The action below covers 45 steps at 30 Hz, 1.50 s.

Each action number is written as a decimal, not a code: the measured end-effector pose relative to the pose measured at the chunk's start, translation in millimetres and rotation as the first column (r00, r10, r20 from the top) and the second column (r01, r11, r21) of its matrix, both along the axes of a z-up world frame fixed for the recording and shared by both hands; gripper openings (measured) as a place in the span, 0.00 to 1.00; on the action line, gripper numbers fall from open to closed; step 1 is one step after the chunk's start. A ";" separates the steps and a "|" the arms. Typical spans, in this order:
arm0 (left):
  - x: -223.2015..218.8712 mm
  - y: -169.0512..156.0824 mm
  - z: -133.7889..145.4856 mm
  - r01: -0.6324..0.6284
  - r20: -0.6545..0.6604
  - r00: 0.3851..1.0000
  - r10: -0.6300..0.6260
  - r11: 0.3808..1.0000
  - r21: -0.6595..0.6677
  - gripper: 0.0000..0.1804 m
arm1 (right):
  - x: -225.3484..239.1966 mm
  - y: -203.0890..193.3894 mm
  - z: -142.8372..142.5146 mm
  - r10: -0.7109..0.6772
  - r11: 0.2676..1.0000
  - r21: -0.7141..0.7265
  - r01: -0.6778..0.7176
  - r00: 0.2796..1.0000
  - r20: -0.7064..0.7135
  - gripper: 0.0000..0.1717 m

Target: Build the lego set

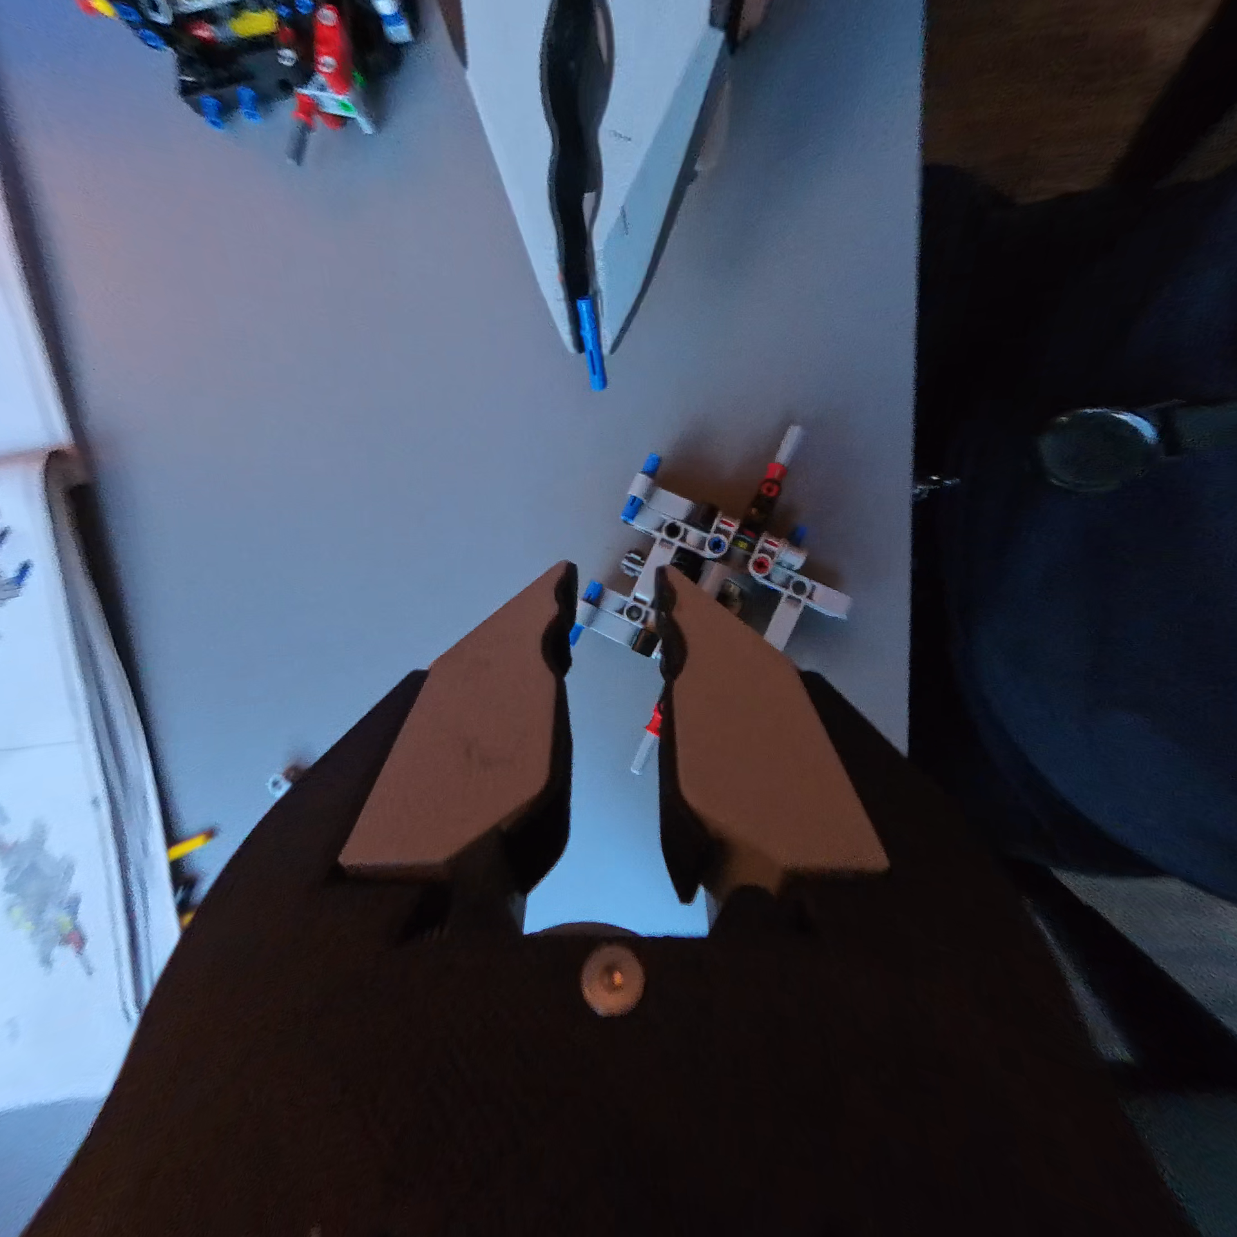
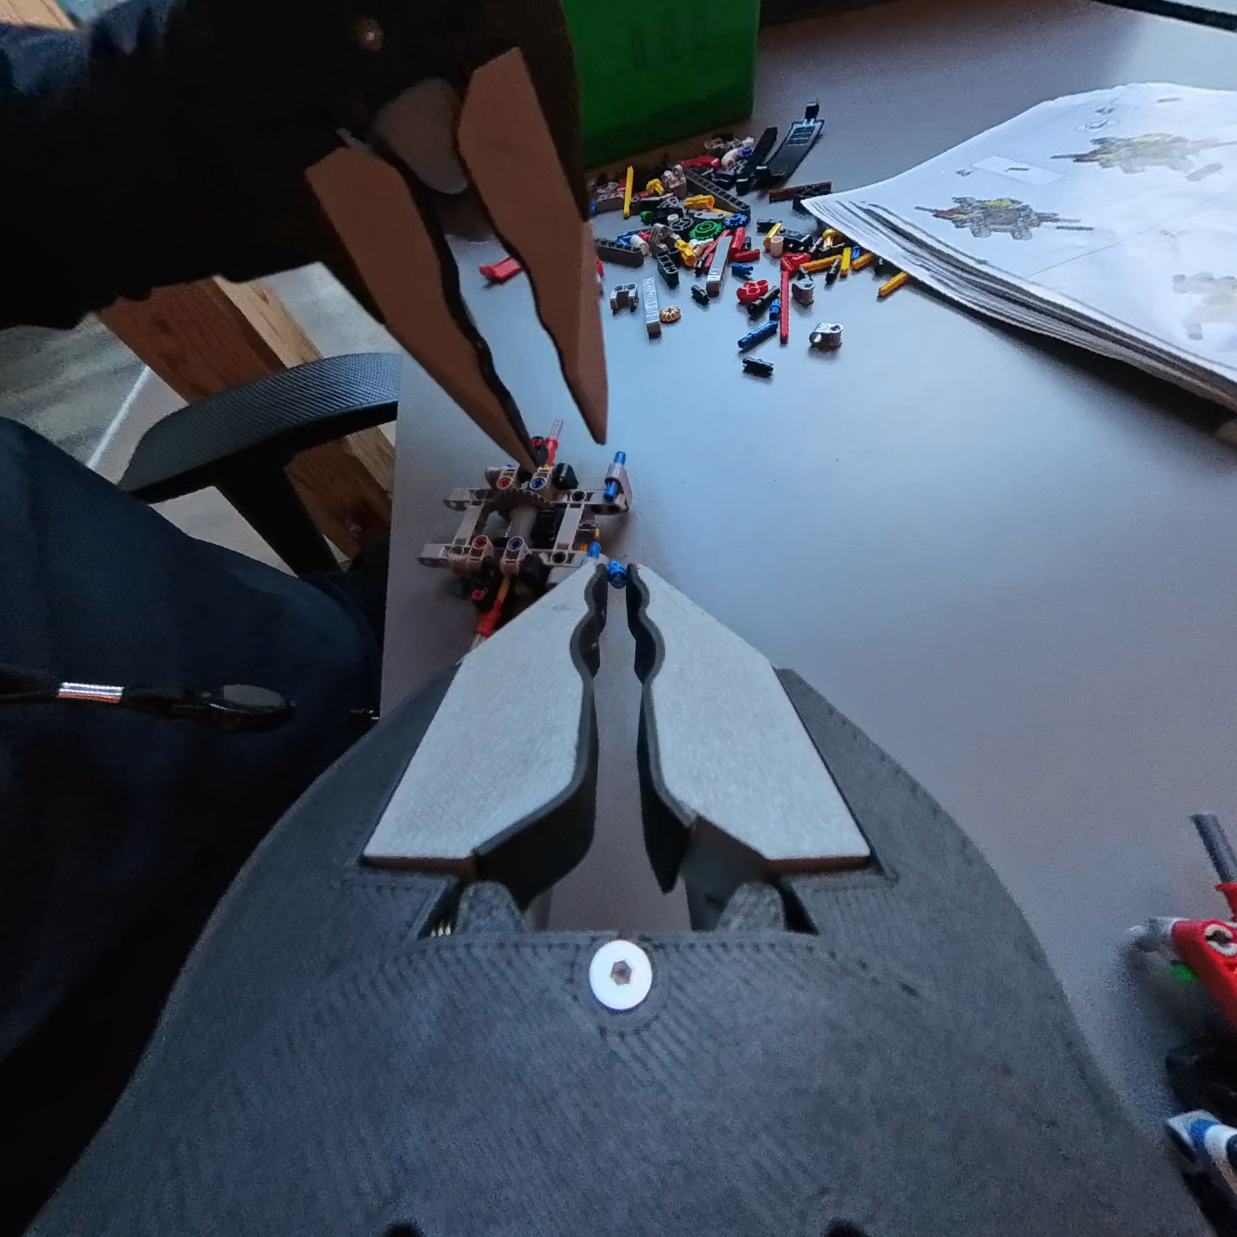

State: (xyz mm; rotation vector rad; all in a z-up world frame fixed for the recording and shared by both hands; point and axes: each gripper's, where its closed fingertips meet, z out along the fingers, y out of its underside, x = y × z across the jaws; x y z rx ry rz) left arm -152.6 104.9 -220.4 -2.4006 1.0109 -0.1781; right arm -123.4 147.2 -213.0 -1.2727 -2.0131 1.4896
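The gray toy-brick frame (image 2: 529, 522) lies part-built on the counter (image 2: 870, 569), the right hand-held gripper (image 2: 616, 574) pinching a blue pin (image 2: 616, 574) beside it, while the left hand-held gripper (image 1: 616, 589), parted, seemingly grips nothing.

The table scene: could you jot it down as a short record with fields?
Left gripper: open, fingers just above the grey brick model, not clamping it
Right gripper: shut on a small blue peg, held off the table
Table: grey
Loose parts: colourful heap at the far side
Booklet: open beside the heap
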 end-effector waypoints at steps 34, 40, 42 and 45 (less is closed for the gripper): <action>12.2 -18.6 -38.0 0.296 0.219 0.955 -0.200 0.693 -0.657 0.11 | 44.3 11.0 -48.8 -0.031 0.955 0.294 -0.029 0.980 0.198 0.01; 7.6 -13.4 -32.6 0.253 0.163 0.967 -0.194 0.755 -0.605 0.04 | 47.6 7.2 -53.0 0.002 0.929 0.363 -0.071 0.982 0.187 0.04; 6.7 -13.8 -31.3 0.243 0.148 0.970 -0.193 0.768 -0.592 0.04 | 47.4 9.4 -53.0 -0.004 0.929 0.364 -0.065 0.982 0.187 0.04; 8.2 -13.7 -30.9 0.239 0.138 0.971 -0.195 0.785 -0.572 0.04 | 47.3 14.3 -52.9 -0.023 0.926 0.374 -0.051 0.982 0.190 0.10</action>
